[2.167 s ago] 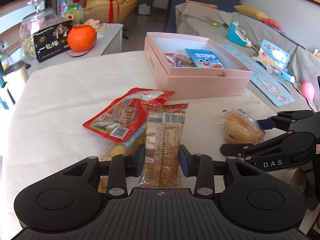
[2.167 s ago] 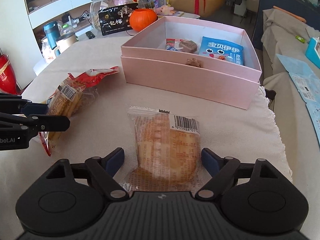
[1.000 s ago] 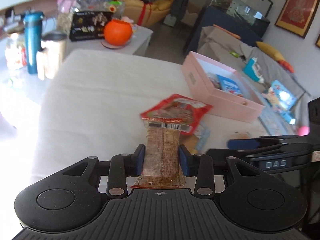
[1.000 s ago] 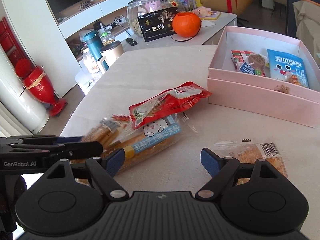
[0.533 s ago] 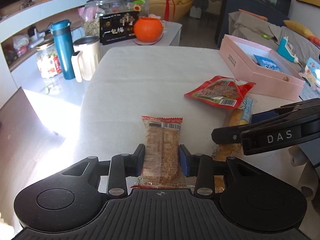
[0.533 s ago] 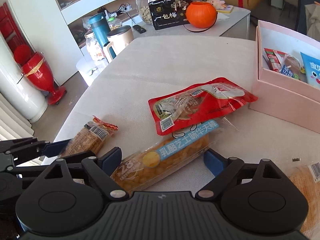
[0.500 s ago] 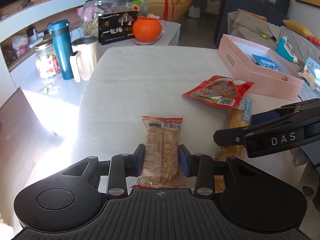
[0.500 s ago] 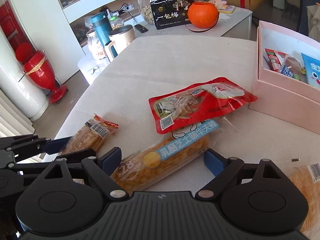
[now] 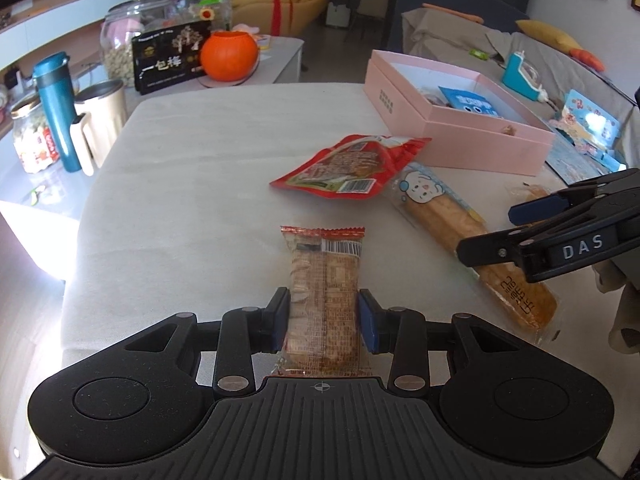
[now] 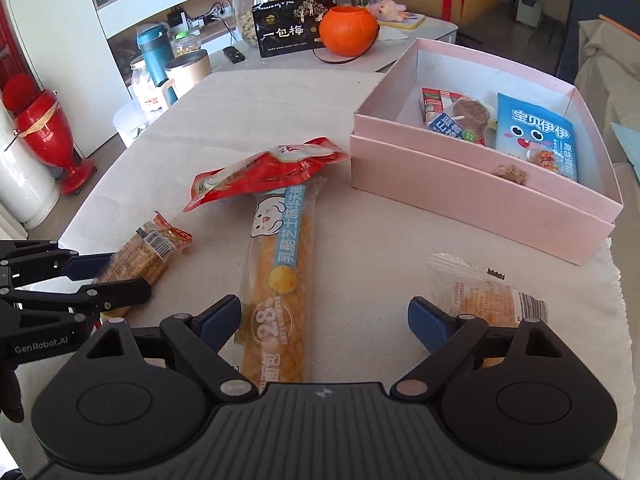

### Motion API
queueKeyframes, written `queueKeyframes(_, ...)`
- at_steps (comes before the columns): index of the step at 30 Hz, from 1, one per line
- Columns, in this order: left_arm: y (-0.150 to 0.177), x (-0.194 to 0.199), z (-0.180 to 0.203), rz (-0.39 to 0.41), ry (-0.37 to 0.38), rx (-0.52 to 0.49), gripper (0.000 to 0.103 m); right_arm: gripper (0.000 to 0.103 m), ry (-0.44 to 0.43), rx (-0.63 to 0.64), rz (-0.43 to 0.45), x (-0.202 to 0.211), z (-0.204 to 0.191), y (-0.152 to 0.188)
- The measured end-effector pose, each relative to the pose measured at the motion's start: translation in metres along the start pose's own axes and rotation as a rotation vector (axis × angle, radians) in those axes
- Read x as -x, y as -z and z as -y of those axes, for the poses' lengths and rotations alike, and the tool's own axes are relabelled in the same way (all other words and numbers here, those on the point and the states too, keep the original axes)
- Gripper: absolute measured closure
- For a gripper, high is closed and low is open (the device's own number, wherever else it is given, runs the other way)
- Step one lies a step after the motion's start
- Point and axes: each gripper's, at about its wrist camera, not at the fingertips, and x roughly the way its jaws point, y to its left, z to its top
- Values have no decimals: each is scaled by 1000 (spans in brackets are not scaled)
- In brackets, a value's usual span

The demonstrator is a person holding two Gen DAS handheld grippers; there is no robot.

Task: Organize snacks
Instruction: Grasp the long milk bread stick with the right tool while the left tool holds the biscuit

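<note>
Your left gripper (image 9: 323, 316) is pinching the brown cracker packet (image 9: 323, 292) across its narrow sides, so the packet is sticking straight out ahead with its barcode end leading. Your right gripper (image 10: 325, 322) is standing wide and holding nothing, and the long yellow bread stick pack (image 10: 282, 276) is lying between its fingers, its length running away from you. That spread looks set for closing across the pack's width. The pink box (image 10: 472, 196) is your landmark: the red pouch (image 10: 268, 170) is lying just in front of its near-left corner, resting on the far end of the bread stick pack, while the clear-wrapped cake (image 10: 486, 298) is sitting in front of its long near wall. Several snacks are already lying inside the box, so it seems to be the destination.
</note>
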Motion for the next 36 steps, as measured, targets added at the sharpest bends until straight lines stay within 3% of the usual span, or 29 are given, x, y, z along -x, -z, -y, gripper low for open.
queueKeyframes(5, 1, 1, 0, -9, 16, 6, 62, 12, 44, 52, -12, -20, -23, 3)
queueKeyframes(8, 0, 3, -3, -16, 39, 23, 62, 14, 105, 152, 55, -21, -41, 7)
queueKeyframes(9, 0, 3, -3, -18, 51, 28, 62, 27, 100, 165, 61, -18, -43, 7)
queueKeyframes(10, 0, 4, -3, -18, 62, 30, 62, 56, 82, 176, 65, -15, -43, 7)
queueKeyframes(11, 0, 5, -2, -15, 78, 30, 62, 68, 61, 184, 62, -10, -42, 6)
queueKeyframes(14, -1, 8, 6, 3, 123, 17, 62, 74, 31, 163, 102, 12, -32, 3)
queueKeyframes(16, -4, 10, 14, 17, 146, -6, 62, 90, 12, 135, 132, 30, -20, 0)
queueKeyframes(17, -6, 11, 19, 24, 158, -22, 62, 93, 10, 119, 149, 39, -15, -2)
queueKeyframes(22, -11, 2, 36, 9, 170, -46, 62, 92, 9, 72, 196, 70, 10, -5)
queueKeyframes(26, -8, -4, 32, -6, 127, -14, 62, 88, 24, 92, 176, 57, 4, -1)
queueKeyframes(28, -6, -1, 25, -5, 112, 2, 62, 63, 4, 88, 146, 41, -3, -1)
queueKeyframes(30, -5, 4, 18, -3, 94, 11, 62, 51, -20, 88, 132, 24, -12, 0)
queueKeyframes(33, -2, 8, 10, -3, 74, 25, 62, 50, -20, 104, 101, -4, -25, -5)
queueKeyframes(36, 2, 12, 4, -6, 64, 35, 62, 63, 24, 152, 71, -24, -36, -5)
